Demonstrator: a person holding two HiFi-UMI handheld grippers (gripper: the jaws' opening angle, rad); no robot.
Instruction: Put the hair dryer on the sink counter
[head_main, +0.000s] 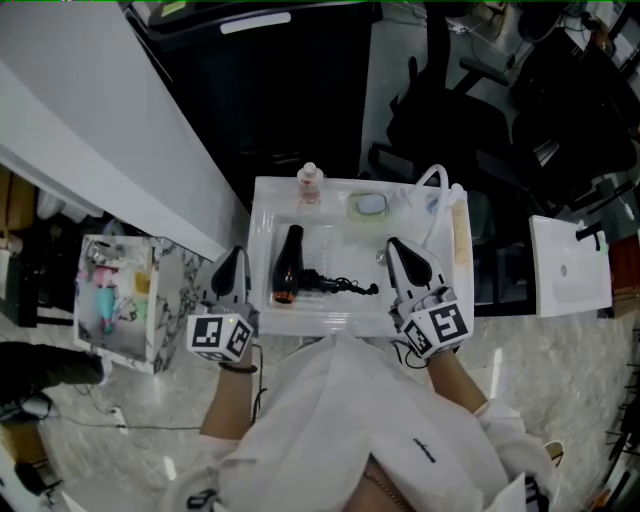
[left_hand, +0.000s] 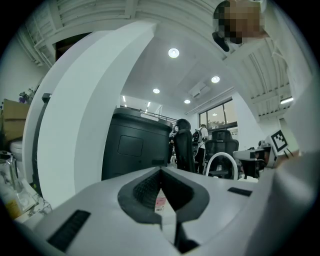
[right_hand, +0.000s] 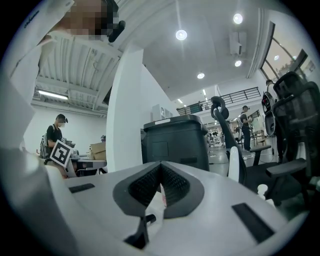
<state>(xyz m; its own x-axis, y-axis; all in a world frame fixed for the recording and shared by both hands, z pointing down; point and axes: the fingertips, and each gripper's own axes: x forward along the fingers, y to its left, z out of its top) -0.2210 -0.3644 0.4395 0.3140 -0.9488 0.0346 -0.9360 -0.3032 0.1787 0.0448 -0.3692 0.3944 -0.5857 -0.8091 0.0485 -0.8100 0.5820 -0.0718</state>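
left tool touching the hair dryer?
Apart. Head view: the left tool is outside the sink counter at its left rim, and bare white counter shows between it and the hair dryer.

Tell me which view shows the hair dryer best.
Head view: the whole black hair dryer shows from above, lying on the white sink unit, its cord trailing right. The left and right gripper views look level over their own jaws into the room; neither clearly shows it.
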